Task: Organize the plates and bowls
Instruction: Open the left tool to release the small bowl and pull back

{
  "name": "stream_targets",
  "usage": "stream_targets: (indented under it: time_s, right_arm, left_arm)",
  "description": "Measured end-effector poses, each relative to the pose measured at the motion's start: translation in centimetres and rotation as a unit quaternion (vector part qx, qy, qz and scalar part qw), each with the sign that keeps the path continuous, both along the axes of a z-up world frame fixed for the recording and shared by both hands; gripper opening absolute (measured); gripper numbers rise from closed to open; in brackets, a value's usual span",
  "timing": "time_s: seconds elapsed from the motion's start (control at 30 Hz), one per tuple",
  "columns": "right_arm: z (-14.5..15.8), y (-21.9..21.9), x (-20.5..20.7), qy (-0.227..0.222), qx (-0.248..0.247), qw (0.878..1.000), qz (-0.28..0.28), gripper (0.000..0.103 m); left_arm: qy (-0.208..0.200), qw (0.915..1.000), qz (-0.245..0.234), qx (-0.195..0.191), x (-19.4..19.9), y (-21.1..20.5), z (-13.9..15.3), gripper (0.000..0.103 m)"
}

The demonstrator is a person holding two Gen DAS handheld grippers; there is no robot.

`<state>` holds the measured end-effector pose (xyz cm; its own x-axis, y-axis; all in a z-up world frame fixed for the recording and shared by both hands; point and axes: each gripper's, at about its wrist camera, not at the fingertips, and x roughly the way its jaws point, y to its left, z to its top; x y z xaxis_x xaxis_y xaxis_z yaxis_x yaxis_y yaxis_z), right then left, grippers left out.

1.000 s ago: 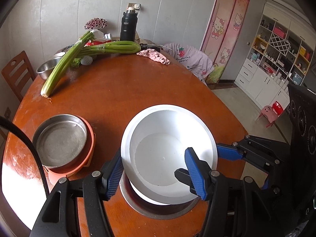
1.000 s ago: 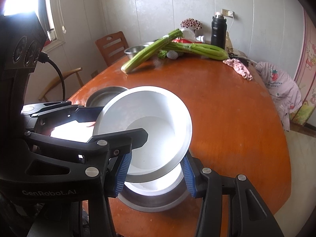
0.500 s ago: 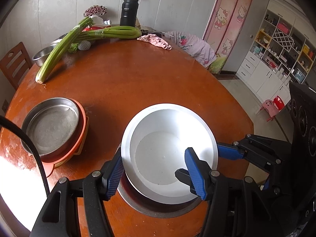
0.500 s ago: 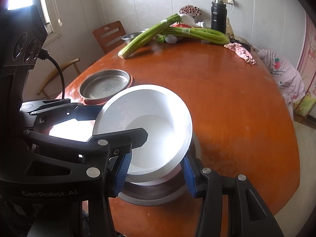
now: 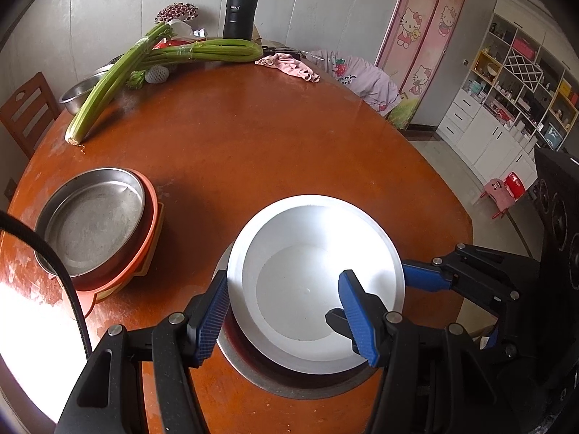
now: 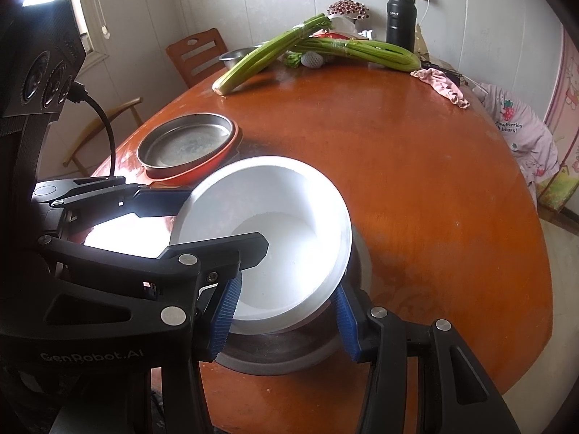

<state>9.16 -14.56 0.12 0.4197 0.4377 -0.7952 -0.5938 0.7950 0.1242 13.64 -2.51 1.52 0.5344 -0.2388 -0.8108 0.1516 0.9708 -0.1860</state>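
A white bowl [image 5: 311, 282] is held tilted above a steel plate [image 5: 289, 379] at the table's near edge. My left gripper [image 5: 286, 318] is shut on the bowl's near rim, one finger inside and one outside. My right gripper [image 6: 286, 311] is shut on the same bowl [image 6: 267, 238] from the other side; its fingers also show at the right of the left wrist view [image 5: 423, 278]. The steel plate [image 6: 286, 350] lies under the bowl. A steel pan [image 5: 94, 220] sits in an orange dish [image 5: 152, 224] at the left.
Celery bunches [image 5: 108, 83], a steel bowl [image 5: 77, 92], a black flask [image 5: 239, 11] and a pink cloth [image 5: 289, 67] lie at the table's far side. A wooden chair [image 5: 25, 115] stands at the far left. Shelves [image 5: 514, 83] stand at the right.
Both grippers, holding the white bowl, have risen above the table, so more of the tabletop and the pan in the orange dish shows. The grip on the bowl is unchanged.
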Motion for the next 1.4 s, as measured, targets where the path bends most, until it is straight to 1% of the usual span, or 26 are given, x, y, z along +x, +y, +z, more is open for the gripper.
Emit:
stream_targets:
  time_s: [0.57, 0.9, 1.23, 1.37, 1.4]
  right_arm:
    - [0.1, -0.2, 0.1, -0.001, -0.001, 1.000, -0.004, 0.052]
    - [0.5, -0.5, 0.2, -0.011, -0.004, 1.000, -0.008, 0.052]
    - [1.6, -0.8, 0.6, -0.027, -0.002, 1.000, -0.009, 0.052]
    - [2.0, -0.9, 0.9, -0.034, 0.001, 0.999, -0.012, 0.059]
    - [2.1, -0.9, 1.0, -0.034, 0.003, 0.999, -0.013, 0.059]
  left_arm:
    - [0.003, 1.0000, 0.003, -0.007, 0.0, 0.6, -0.2, 0.060]
    - [-0.002, 0.9999, 0.005, -0.010, 0.0, 1.0, 0.1, 0.060]
    - [-0.012, 0.9998, 0.008, -0.012, -0.1, 1.3, 1.0, 0.060]
    - [-0.019, 0.9996, 0.013, -0.014, 0.0, 1.7, 1.6, 0.060]
    - [-0.019, 0.9996, 0.015, -0.014, 0.0, 1.7, 1.7, 0.060]
